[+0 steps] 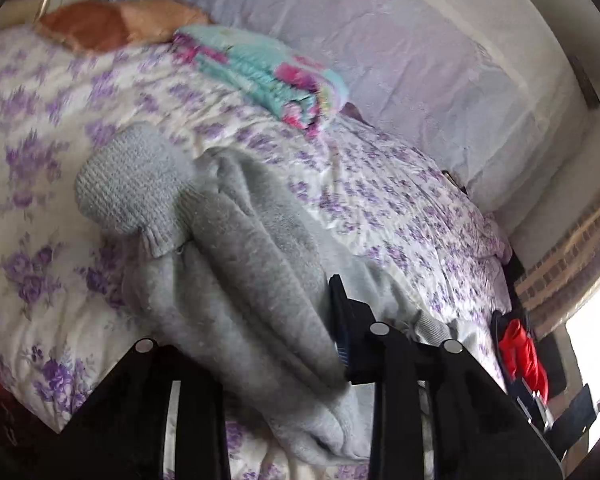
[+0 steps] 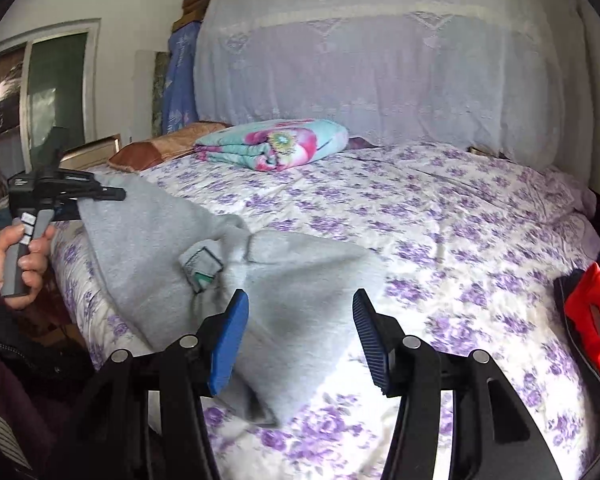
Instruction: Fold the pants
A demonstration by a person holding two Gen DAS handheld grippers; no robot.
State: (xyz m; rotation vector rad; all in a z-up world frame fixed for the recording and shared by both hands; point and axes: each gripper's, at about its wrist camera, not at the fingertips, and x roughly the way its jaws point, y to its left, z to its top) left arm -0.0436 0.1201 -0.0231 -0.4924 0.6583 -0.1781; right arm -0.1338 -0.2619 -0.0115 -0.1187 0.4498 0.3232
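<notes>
No text or label can be read.

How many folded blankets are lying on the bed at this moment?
1. The folded turquoise blanket with pink flowers lies at the far side of the bed, near the headboard cover, beside an orange pillow. The grey pants are not folded. More may be hidden outside the views.

The left gripper (image 1: 292, 332) is pinching a thick fold of the grey pants (image 1: 244, 264), its jaws closed on the cloth. The pants are lying bunched on the bed (image 1: 400, 200) with its purple-flowered cover, a ribbed cuff curling beyond the gripper. Farther beyond the pants a folded turquoise blanket (image 1: 268, 72) is resting, with an orange pillow (image 1: 112, 28) beside it
</notes>
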